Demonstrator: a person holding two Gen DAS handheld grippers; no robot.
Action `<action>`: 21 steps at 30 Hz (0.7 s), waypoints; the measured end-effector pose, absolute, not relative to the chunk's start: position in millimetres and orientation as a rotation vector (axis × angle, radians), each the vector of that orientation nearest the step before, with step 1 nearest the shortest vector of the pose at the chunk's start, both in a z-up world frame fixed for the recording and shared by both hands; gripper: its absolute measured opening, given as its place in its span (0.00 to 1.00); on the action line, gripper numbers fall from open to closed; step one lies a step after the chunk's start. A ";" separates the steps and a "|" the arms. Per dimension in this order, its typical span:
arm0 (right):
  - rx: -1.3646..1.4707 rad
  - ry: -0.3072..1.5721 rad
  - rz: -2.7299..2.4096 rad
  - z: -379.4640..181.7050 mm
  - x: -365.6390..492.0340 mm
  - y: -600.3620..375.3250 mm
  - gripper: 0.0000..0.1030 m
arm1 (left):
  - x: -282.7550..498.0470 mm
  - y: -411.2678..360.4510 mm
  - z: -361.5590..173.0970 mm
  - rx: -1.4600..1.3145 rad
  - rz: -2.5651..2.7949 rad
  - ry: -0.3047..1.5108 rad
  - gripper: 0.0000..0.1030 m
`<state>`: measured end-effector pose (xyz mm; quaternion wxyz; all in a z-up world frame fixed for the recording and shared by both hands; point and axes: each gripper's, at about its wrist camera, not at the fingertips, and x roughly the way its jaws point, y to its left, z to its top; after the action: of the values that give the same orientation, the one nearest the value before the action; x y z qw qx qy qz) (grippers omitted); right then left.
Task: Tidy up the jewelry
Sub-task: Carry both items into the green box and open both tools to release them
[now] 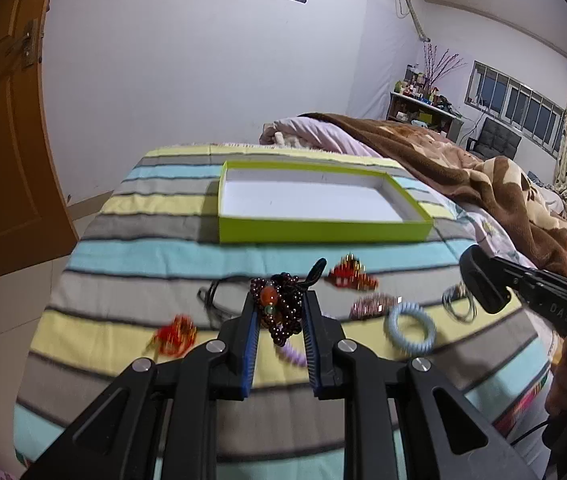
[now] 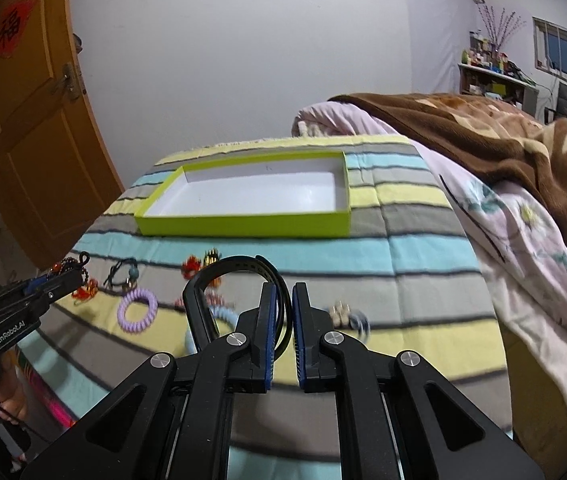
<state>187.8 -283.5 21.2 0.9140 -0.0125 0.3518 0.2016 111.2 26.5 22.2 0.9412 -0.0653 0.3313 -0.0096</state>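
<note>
striped blanket (image 1: pixel 163 248), left gripper (image 1: pixel 281 300) clamping bead bracelet (image 1: pixel 279 308)

Both grippers are holding above the bed, each clamped on something.

The left gripper (image 1: pixel 281 312) is pinching a dark beaded bracelet (image 1: pixel 281 308) between its blue pads, while the right gripper (image 2: pixel 283 320) is gripping a black band (image 2: pixel 227 276), its jaws nearly closed.

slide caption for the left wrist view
Left tongs lift dark beaded bracelet toward empty green tray.
</note>
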 end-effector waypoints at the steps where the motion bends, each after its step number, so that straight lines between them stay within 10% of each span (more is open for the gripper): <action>1: -0.029 0.723 0.417 22.8 192.8 -281.4 0.08 | 115.7 26.2 24.8 -0.131 -0.022 0.672 0.21; 21: -0.094 0.722 0.389 26.4 332.0 -245.4 0.08 | 255.4 40.8 37.4 -0.085 -0.006 0.638 0.21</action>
<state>332.0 -245.4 26.4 0.9159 -0.0458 0.3510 0.1892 255.4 40.8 37.4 0.9486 -0.0419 0.3137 -0.0032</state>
